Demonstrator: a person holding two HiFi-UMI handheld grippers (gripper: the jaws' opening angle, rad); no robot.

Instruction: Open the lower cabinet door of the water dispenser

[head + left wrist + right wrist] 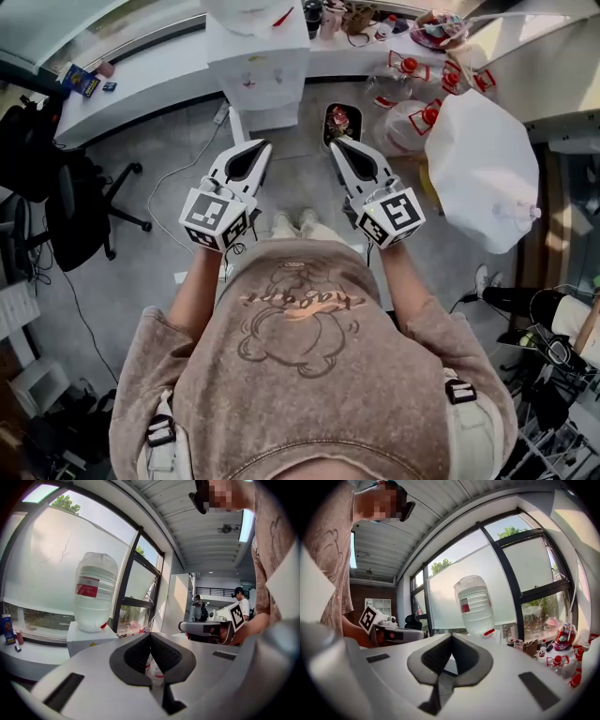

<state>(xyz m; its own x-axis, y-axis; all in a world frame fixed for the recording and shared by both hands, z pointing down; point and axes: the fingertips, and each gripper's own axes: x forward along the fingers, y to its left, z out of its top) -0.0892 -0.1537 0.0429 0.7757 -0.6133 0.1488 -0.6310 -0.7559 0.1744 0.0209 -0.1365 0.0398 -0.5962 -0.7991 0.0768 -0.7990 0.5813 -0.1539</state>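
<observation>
Both the left gripper (pixel 262 147) and the right gripper (pixel 337 144) have their jaws closed tip to tip, holding nothing, side by side and pointing forward. The water dispenser (pixel 258 70) stands ahead of them against the window ledge (pixel 141 80), untouched by either.

Probably an office: a swivel chair (pixel 80 211) left, a white counter (pixel 150 80) and water dispenser (pixel 258 66) below far tall windows (pixel 534 559).
</observation>
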